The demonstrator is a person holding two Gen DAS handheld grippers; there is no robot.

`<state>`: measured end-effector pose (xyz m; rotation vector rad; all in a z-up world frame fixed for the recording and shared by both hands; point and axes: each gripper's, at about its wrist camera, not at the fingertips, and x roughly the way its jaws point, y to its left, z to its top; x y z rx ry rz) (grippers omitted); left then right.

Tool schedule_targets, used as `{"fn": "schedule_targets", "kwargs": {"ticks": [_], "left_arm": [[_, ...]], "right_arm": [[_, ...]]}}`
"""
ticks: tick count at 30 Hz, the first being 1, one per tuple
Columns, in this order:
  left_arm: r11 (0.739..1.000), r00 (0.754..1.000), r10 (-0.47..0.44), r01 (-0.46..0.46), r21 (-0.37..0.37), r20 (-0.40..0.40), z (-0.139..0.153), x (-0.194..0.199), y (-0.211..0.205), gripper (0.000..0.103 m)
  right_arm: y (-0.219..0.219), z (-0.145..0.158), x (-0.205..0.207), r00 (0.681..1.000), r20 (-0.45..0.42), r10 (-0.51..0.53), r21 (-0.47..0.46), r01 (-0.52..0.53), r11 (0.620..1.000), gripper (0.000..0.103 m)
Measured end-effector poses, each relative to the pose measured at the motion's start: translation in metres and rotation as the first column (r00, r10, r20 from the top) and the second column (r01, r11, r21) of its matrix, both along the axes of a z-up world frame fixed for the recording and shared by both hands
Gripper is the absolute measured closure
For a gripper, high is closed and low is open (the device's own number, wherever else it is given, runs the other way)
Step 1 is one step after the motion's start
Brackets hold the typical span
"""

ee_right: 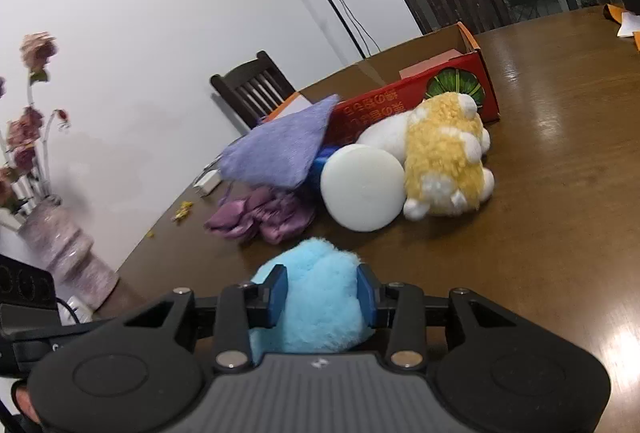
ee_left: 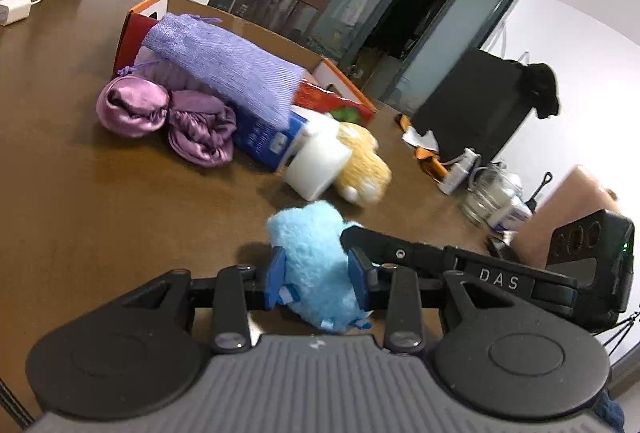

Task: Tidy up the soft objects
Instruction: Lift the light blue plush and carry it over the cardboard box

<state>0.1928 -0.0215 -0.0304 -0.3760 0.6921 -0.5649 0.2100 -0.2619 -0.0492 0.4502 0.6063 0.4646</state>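
A fluffy light-blue plush point(ee_left: 316, 257) sits between the blue pads of my left gripper point(ee_left: 319, 279), which is shut on it just above the brown table. The same plush point(ee_right: 320, 297) is also held between the pads of my right gripper point(ee_right: 322, 293), shut on it from the other side. Beyond lie a yellow-and-white plush point(ee_right: 444, 161), a white round sponge point(ee_right: 362, 187), purple satin pouches point(ee_left: 168, 117) and a lilac mesh cloth point(ee_left: 228, 63) draped over the open red cardboard box point(ee_right: 408, 101).
A blue carton point(ee_left: 260, 137) lies under the cloth. A black bag point(ee_left: 476, 113), jars and tubes point(ee_left: 488, 193) stand at the table's far right. A charger point(ee_left: 14, 9) lies far left. A flower vase point(ee_right: 64, 249) stands off the table's left edge. Wooden chairs surround the table.
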Motion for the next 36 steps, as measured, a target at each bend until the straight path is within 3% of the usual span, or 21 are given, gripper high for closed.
{"fn": "schedule_targets", "kwargs": {"ticks": [5,11,24,28,29,36], "left_arm": [[0.999,0.998,0.026,-0.028,0.031,0.049,0.008,-0.024,0.006,0.059],[0.998,0.997,0.040,-0.043,0.049,0.065,0.012,-0.028,0.002,0.052],[0.999,1.000,0.010,-0.010,0.038,-0.002,-0.007,-0.005,-0.001,0.052],[1.000,0.999,-0.027,0.026,-0.007,-0.039,-0.014,0.004,0.001,0.059],[1.000,0.999,-0.027,0.027,-0.009,-0.038,-0.013,0.006,0.002,0.060],[0.999,0.999,-0.032,0.033,-0.044,0.018,0.012,0.013,0.007,0.063]], "right_arm": [[-0.009,0.009,-0.033,0.999,0.044,-0.024,-0.023,0.025,0.999,0.064],[-0.022,0.013,-0.042,0.996,0.060,-0.067,-0.014,0.068,0.998,0.059],[-0.008,-0.003,-0.018,0.999,0.006,-0.032,-0.012,0.032,0.999,0.056],[-0.003,-0.010,-0.008,1.000,-0.025,-0.003,0.005,0.003,1.000,0.058],[-0.003,-0.010,-0.006,1.000,-0.029,0.007,0.016,-0.007,1.000,0.063],[0.000,0.013,-0.001,0.999,0.025,0.019,0.014,-0.020,1.000,0.066]]}}
